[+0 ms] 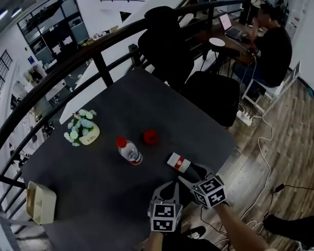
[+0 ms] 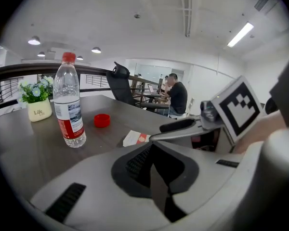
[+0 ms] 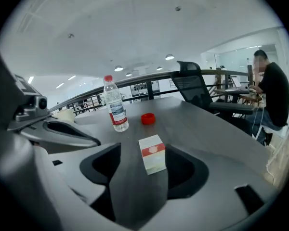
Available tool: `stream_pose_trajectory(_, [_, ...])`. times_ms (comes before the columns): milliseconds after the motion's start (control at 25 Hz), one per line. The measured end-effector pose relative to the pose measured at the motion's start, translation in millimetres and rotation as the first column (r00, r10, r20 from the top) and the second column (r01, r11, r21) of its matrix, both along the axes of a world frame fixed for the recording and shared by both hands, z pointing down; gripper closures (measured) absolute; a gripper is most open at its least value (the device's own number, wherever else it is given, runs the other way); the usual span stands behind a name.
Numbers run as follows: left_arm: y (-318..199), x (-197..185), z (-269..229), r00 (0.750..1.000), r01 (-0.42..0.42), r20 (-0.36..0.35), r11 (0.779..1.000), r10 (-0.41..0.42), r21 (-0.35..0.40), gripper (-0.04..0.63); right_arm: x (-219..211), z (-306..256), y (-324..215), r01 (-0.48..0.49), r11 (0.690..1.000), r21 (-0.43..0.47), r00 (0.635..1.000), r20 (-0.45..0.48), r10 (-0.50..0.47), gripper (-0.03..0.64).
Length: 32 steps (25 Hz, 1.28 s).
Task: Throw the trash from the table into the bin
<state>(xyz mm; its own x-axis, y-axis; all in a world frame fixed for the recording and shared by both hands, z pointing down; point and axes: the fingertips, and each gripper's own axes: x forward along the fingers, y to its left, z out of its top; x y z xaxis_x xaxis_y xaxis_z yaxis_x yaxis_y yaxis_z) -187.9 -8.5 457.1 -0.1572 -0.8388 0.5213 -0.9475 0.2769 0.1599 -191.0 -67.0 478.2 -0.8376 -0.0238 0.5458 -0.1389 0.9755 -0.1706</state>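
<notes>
On the desk (image 1: pixel 120 103), the bottle (image 1: pixel 130 151) stands between the flower pot (image 1: pixel 82 128) on its left and the cap (image 1: pixel 150 136); the carton (image 1: pixel 178 162) lies to the right.

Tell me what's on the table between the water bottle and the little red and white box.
Nothing: the head view shows bare table between the bottle and the box; the red cap sits farther back.

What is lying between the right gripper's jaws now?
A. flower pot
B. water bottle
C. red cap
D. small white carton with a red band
D: in the right gripper view the carton lies on the table between the spread jaws of the right gripper, untouched. The bottle and cap stand farther off.
</notes>
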Motion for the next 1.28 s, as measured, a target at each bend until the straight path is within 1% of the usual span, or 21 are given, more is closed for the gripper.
stream_pose_trajectory(40, [0, -1, 3, 1.0, -0.006, -0.006, 1.0, 0.006, -0.007, 0.569, -6, 5, -3, 0.017, 1.0, 0.013, 1.0, -0.023, -0.017, 0.285])
stream_pose_trajectory(80, [0, -2, 7, 1.0, -0.007, -0.014, 1.0, 0.007, -0.013, 0.569, -11, 11, -7, 0.041, 0.999, 0.031, 0.998, -0.051, -0.039, 0.256])
stream_pose_trajectory(160, [1, -8, 17, 1.0, -0.004, -0.03, 1.0, 0.003, -0.022, 0.569, -19, 24, -12, 0.089, 0.994, 0.062, 0.991, -0.103, -0.083, 0.222])
stream_pose_trajectory(320, [1, -18, 35, 0.998, -0.01, -0.06, 0.999, 0.008, -0.036, 0.569, -36, 40, -18, 0.145, 0.987, 0.075, 0.982, -0.134, -0.134, 0.206])
stream_pose_trajectory(440, [4, -21, 45, 0.997, -0.008, -0.072, 0.999, 0.005, -0.047, 0.569, -45, 55, -18, 0.202, 0.972, 0.124, 0.968, -0.176, -0.179, 0.206])
stream_pose_trajectory(520, [6, -24, 48, 0.998, -0.006, -0.067, 0.998, 0.003, -0.057, 0.569, -53, 60, -14, 0.228, 0.963, 0.141, 0.963, -0.177, -0.202, 0.216])
stream_pose_trajectory(560, [7, -23, 48, 0.998, -0.006, -0.066, 0.998, 0.002, -0.063, 0.569, -54, 60, -11, 0.236, 0.96, 0.149, 0.963, -0.172, -0.21, 0.288])
stream_pose_trajectory(600, [9, -21, 48, 0.998, -0.006, -0.068, 0.998, 0.001, -0.069, 0.569, -52, 61, -8, 0.241, 0.958, 0.157, 0.962, -0.166, -0.215, 0.319])
stream_pose_trajectory(680, [12, -12, 44, 0.998, -0.004, -0.068, 0.997, -0.001, -0.076, 0.569, -45, 60, -5, 0.244, 0.955, 0.167, 0.963, -0.159, -0.218, 0.323])
stream_pose_trajectory(760, [12, -6, 38, 0.998, -0.006, -0.056, 0.997, 0.001, -0.076, 0.569, -36, 54, -5, 0.221, 0.962, 0.16, 0.97, -0.136, -0.201, 0.324])
stream_pose_trajectory(880, [8, 3, 33, 0.999, -0.015, -0.038, 0.998, 0.012, -0.067, 0.569, -18, 38, -8, 0.142, 0.981, 0.132, 0.987, -0.088, -0.132, 0.324])
stream_pose_trajectory(960, [3, 14, 29, 0.999, -0.024, -0.036, 0.998, 0.022, -0.055, 0.569, 3, 30, -14, 0.098, 0.987, 0.125, 0.994, -0.062, -0.09, 0.324])
stream_pose_trajectory(1080, [-6, 41, 25, 0.998, -0.049, -0.044, 0.998, 0.047, -0.033, 0.569, 47, 21, -27, 0.019, 0.993, 0.117, 1.0, -0.024, -0.016, 0.324])
stream_pose_trajectory(1160, [-12, 63, 26, 0.996, -0.071, -0.062, 0.997, 0.07, -0.023, 0.569, 80, 19, -37, -0.043, 0.993, 0.111, 0.999, -0.002, 0.043, 0.324])
stream_pose_trajectory(1280, [-21, 98, 31, 0.99, -0.118, -0.076, 0.993, 0.116, -0.024, 0.569, 133, 23, -46, -0.123, 0.986, 0.108, 0.992, -0.008, 0.125, 0.324])
